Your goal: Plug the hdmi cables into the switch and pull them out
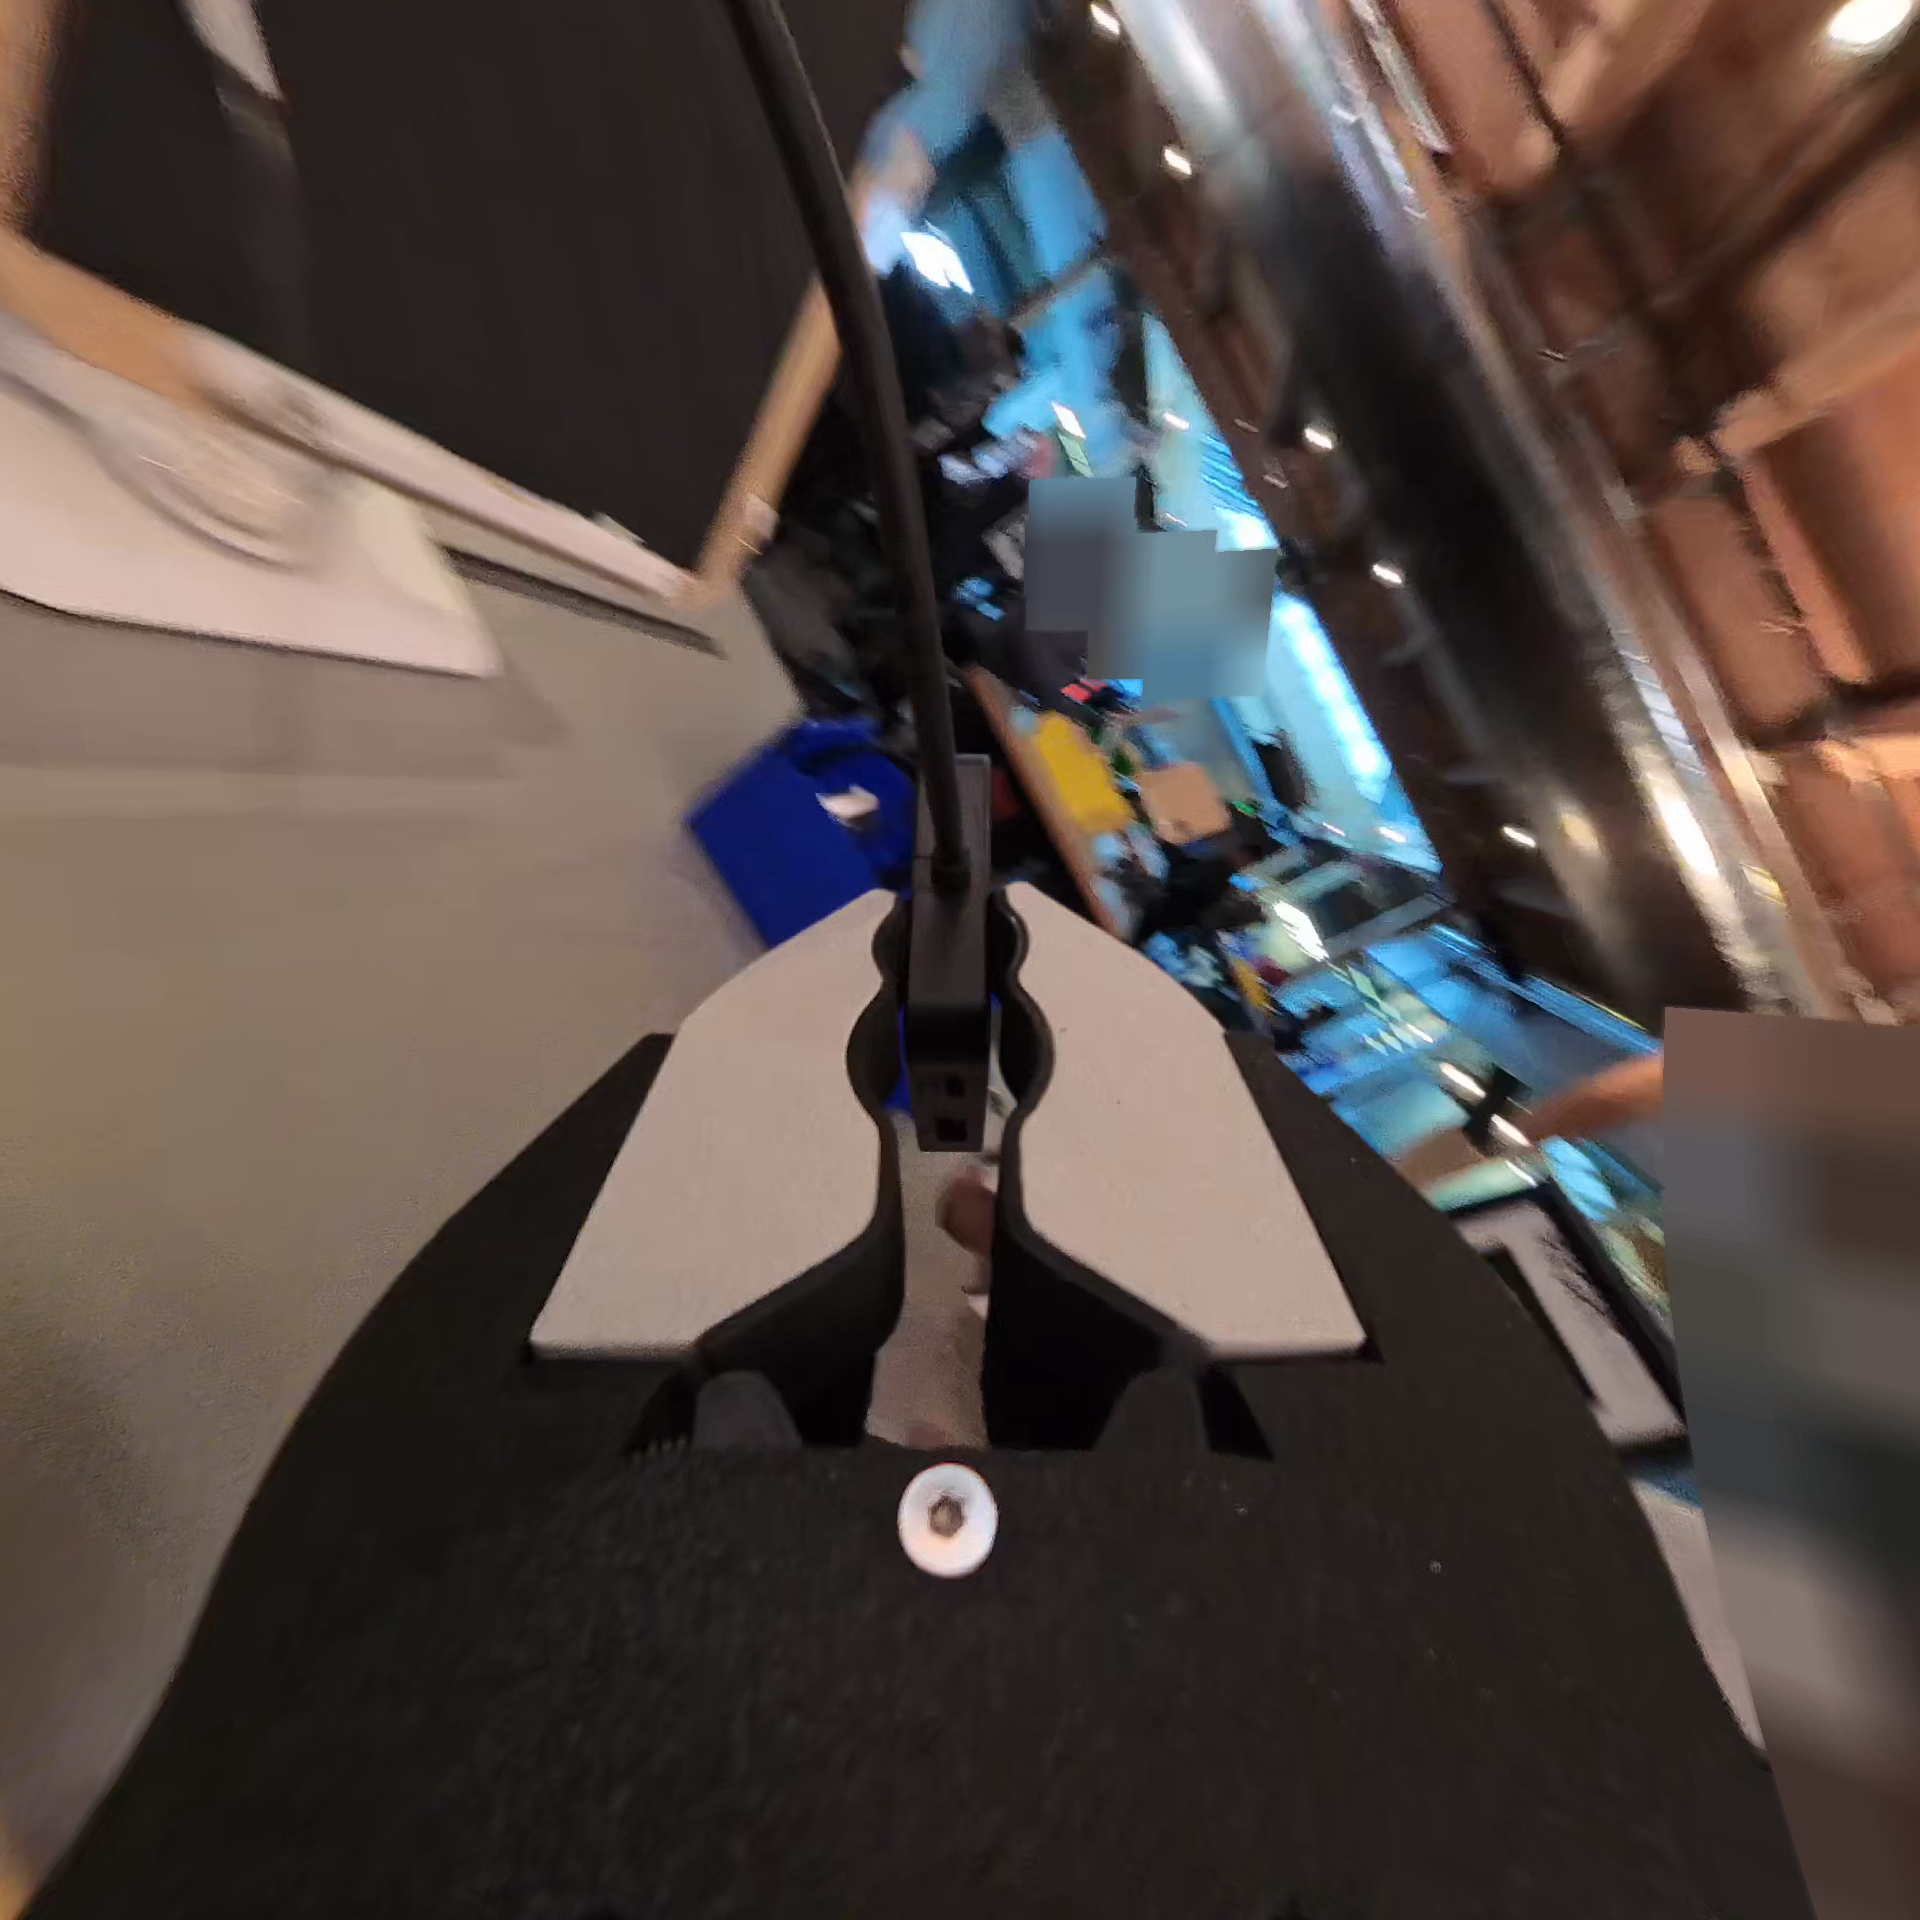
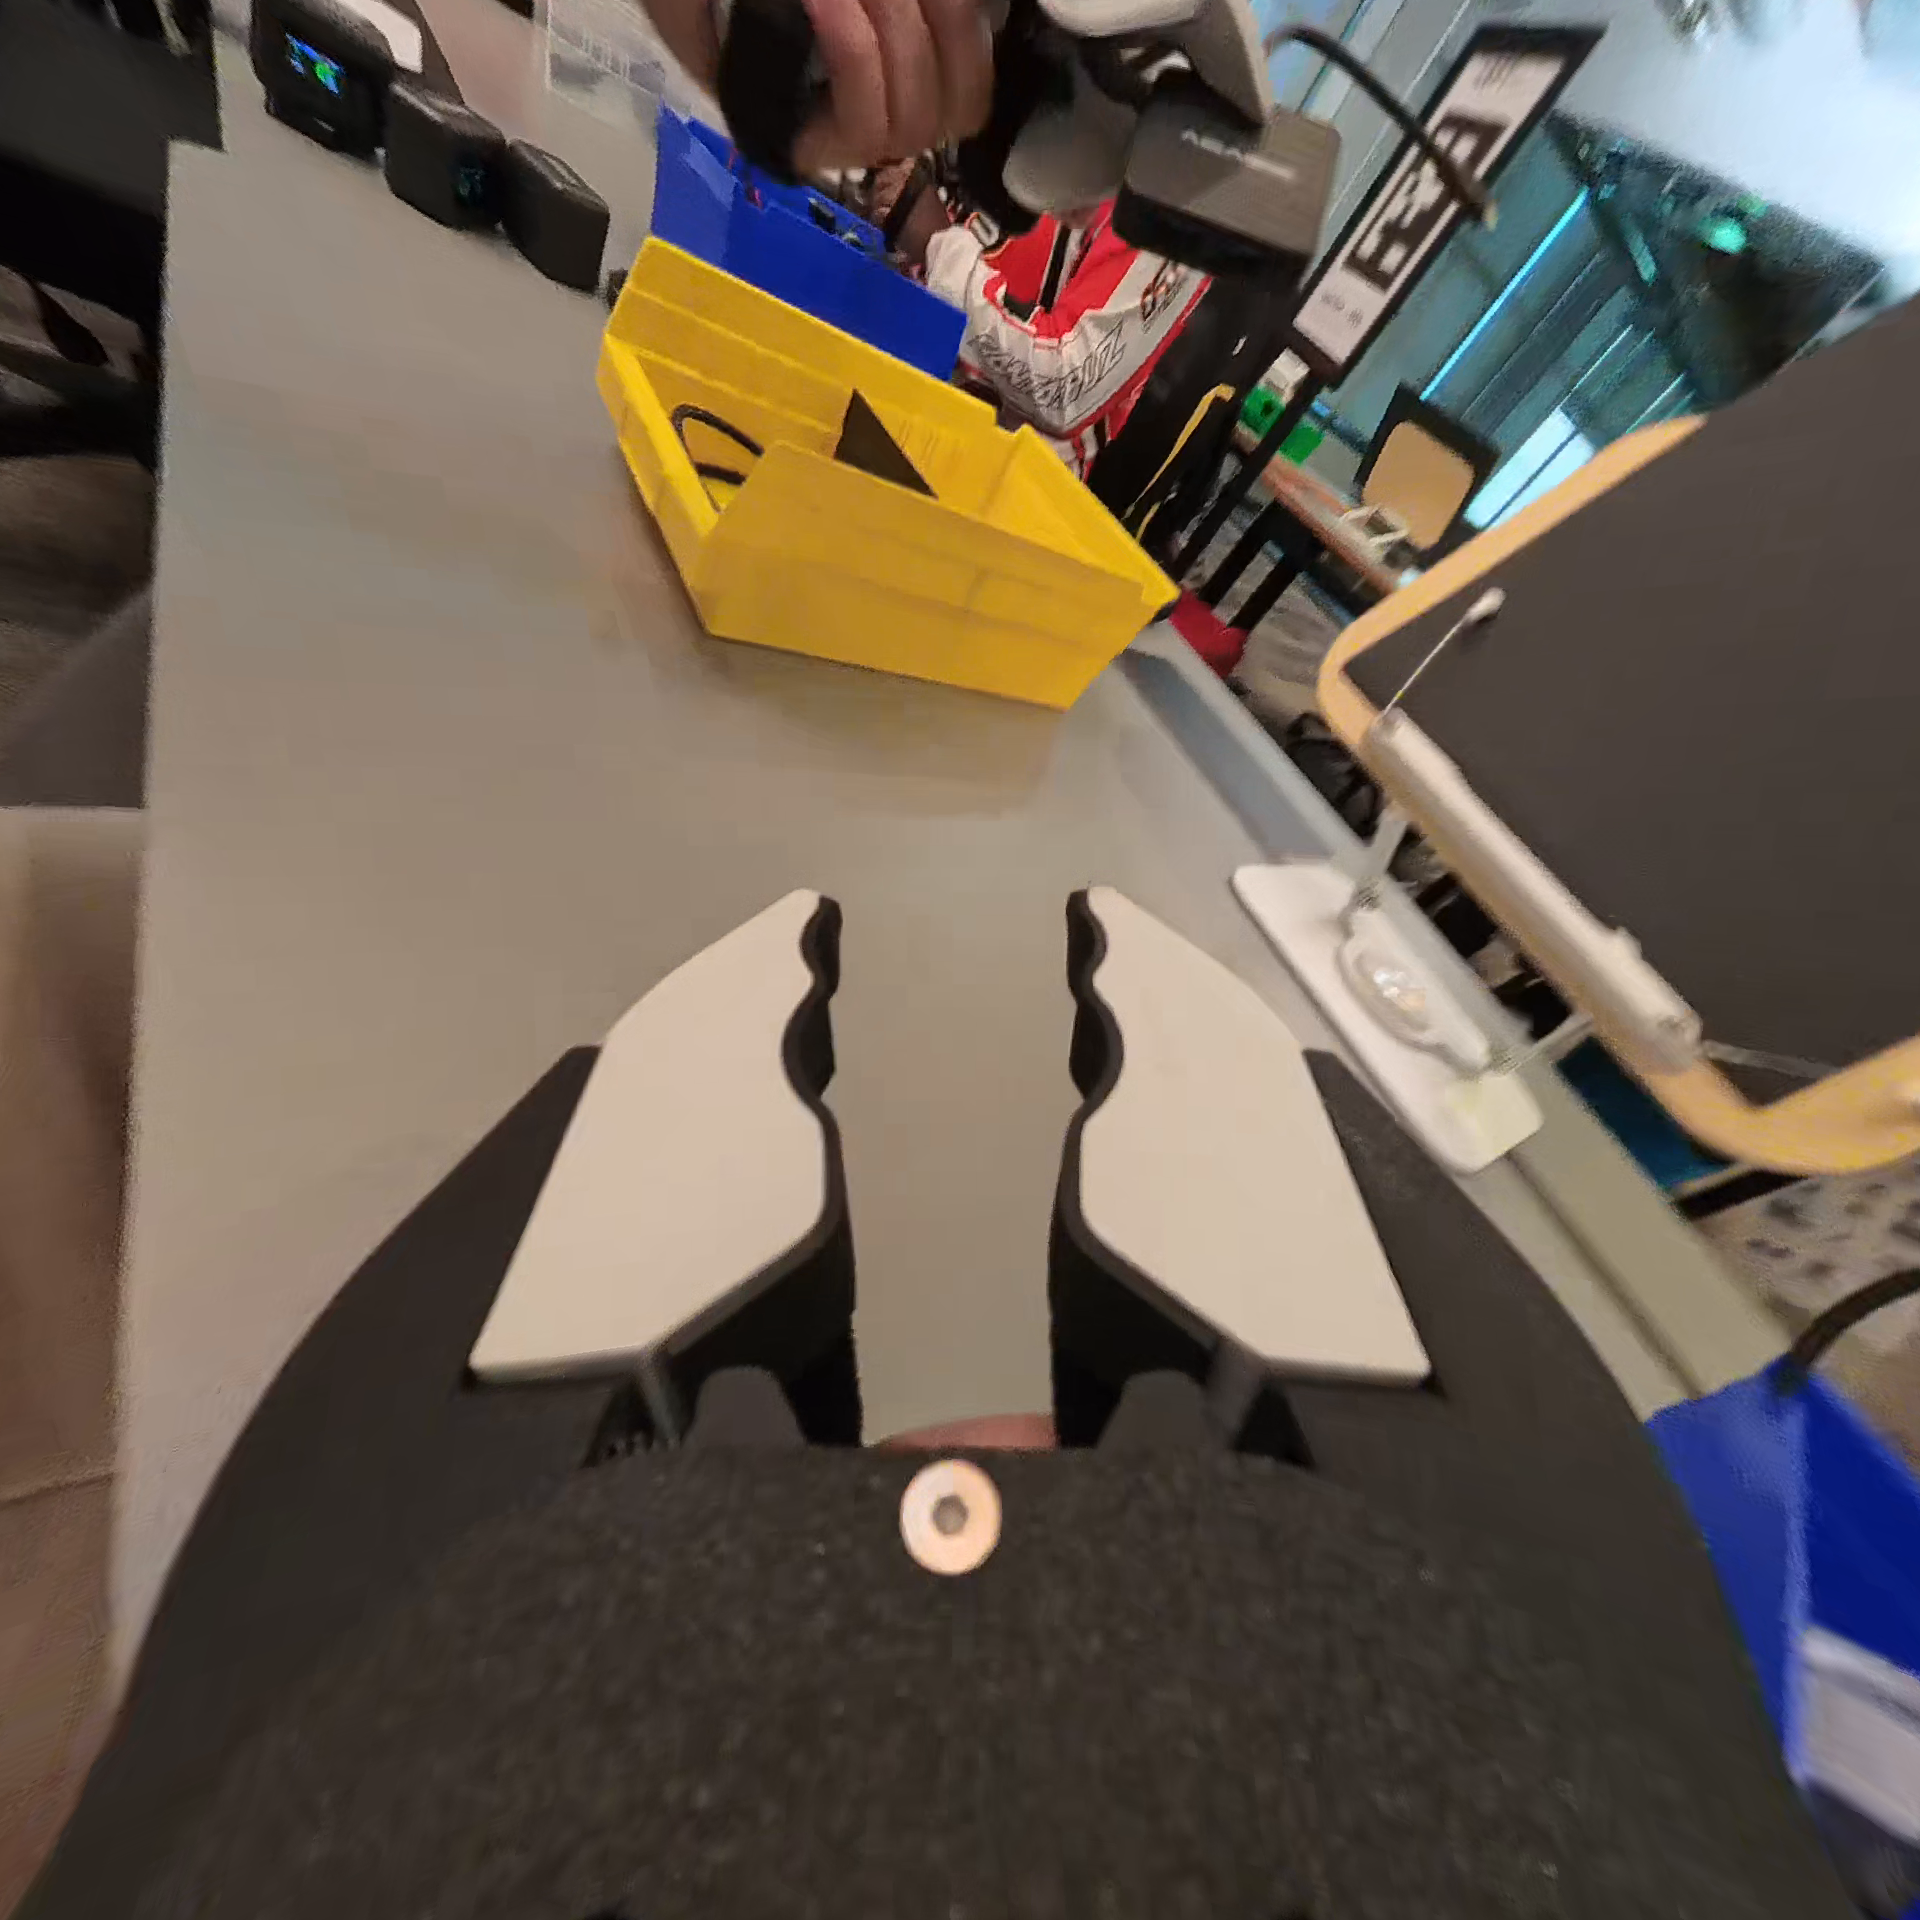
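With the left gripper [image 1: 948, 914] pinching the switch [image 1: 945, 1023], cable [image 1: 883, 416] attached, aloft off the desk [image 2: 416, 727], and the right gripper [image 2: 948, 914] spread empty near the desk's right edge, the next move probably needs a plug from the yellow bin [image 2: 894, 582].

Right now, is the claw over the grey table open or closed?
Open. The right hand-held gripper has a wide gap between its fingers, showing bare grey table, nothing held.
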Tool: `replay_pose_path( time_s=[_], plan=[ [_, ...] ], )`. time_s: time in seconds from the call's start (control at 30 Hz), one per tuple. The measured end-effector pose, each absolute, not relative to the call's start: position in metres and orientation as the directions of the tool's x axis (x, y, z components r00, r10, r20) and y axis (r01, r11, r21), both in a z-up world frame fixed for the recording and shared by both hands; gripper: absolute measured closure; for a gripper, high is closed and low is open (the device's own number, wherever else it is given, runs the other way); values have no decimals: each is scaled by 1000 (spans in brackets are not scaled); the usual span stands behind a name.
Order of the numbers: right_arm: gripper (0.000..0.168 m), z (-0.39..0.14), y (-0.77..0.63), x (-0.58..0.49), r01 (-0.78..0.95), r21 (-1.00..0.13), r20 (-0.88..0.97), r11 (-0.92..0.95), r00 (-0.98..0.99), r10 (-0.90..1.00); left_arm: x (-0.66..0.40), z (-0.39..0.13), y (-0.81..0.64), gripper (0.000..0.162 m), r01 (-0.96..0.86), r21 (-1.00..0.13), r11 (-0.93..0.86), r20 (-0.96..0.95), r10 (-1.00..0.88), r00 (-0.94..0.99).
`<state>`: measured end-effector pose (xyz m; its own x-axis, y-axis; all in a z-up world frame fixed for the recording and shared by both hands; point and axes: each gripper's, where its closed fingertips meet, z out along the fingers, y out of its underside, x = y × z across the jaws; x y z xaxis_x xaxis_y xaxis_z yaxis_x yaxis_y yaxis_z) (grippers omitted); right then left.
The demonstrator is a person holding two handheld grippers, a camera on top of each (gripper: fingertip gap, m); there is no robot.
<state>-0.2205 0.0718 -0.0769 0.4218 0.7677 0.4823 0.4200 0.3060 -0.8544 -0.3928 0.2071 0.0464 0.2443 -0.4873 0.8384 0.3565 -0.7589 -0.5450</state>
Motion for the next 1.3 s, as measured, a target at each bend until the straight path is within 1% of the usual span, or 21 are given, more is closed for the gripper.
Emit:
replay_pose_path(
  time_s=[0.03,0.1,0.17,0.2,0.27,0.37,0.47,0.6,0.63,0.67,0.7,0.77,0.83,0.87,0.93,1.07,1.1,1.13,1.17,1.23,1.3],
  plan=[
    [128,-72,76,-228,439,-833,521,337,416,746,-370,47,186,148,308,-538,-785,843,-511,169],
    [131,-62,80,-239,430,-827,539,363,421,729,-333,42,149,148,211,-567,-796,821,-568,64],
    [134,-51,72,-246,348,-877,460,330,416,784,-308,32,120,148,124,-555,-822,826,-563,-37],
    [132,-46,67,-246,305,-902,413,304,412,812,-299,30,107,148,89,-541,-836,830,-548,-103],
    [125,-37,51,-246,210,-936,344,284,365,865,-285,21,77,148,-35,-546,-837,820,-525,-228],
    [107,-31,26,-242,121,-954,298,275,264,917,-269,2,34,148,-200,-597,-777,782,-508,-362],
    [105,-19,-7,-239,-2,-977,214,215,108,971,-253,-17,-1,148,-349,-611,-711,777,-454,-436],
    [102,-25,-34,-236,15,-995,102,103,-56,993,-233,-29,-22,148,-453,-579,-678,798,-358,-485],
    [101,-29,-36,-236,32,-995,96,98,-60,994,-230,-30,-24,148,-465,-586,-664,792,-348,-501],
    [95,-33,-35,-236,42,-994,103,105,-42,994,-227,-33,-25,148,-469,-595,-652,786,-351,-509],
    [93,-37,-34,-234,57,-992,107,109,-31,994,-224,-35,-25,148,-477,-601,-642,784,-355,-509],
    [98,-45,-36,-228,94,-992,76,80,-37,996,-222,-41,-25,148,-496,-611,-617,780,-366,-508],
    [99,-51,-36,-222,113,-992,57,61,-36,998,-226,-45,-28,148,-504,-646,-573,754,-382,-534],
    [103,-55,-36,-218,127,-989,72,76,-34,997,-229,-46,-29,148,-509,-657,-557,746,-378,-549],
    [113,-57,-32,-210,146,-973,180,177,4,984,-233,-48,-29,148,-507,-665,-548,735,-364,-571],
    [112,-52,-37,-214,201,-893,419,402,48,907,-235,-57,-36,148,-530,-647,-547,744,-301,-597],
    [109,-53,-39,-219,229,-853,495,469,64,867,-233,-61,-38,148,-548,-626,-555,759,-273,-591],
    [109,-57,-43,-224,272,-789,584,551,52,810,-231,-63,-39,148,-566,-599,-566,777,-239,-583],
    [111,-64,-46,-228,323,-699,679,638,21,734,-228,-66,-39,148,-583,-573,-576,794,-212,-570],
    [122,-81,-46,-235,412,-463,843,785,-70,534,-226,-71,-39,149,-608,-540,-582,812,-170,-558],
    [134,-89,-50,-242,404,-260,922,877,-166,350,-224,-77,-44,149,-633,-537,-557,815,-151,-559]
  ],
)
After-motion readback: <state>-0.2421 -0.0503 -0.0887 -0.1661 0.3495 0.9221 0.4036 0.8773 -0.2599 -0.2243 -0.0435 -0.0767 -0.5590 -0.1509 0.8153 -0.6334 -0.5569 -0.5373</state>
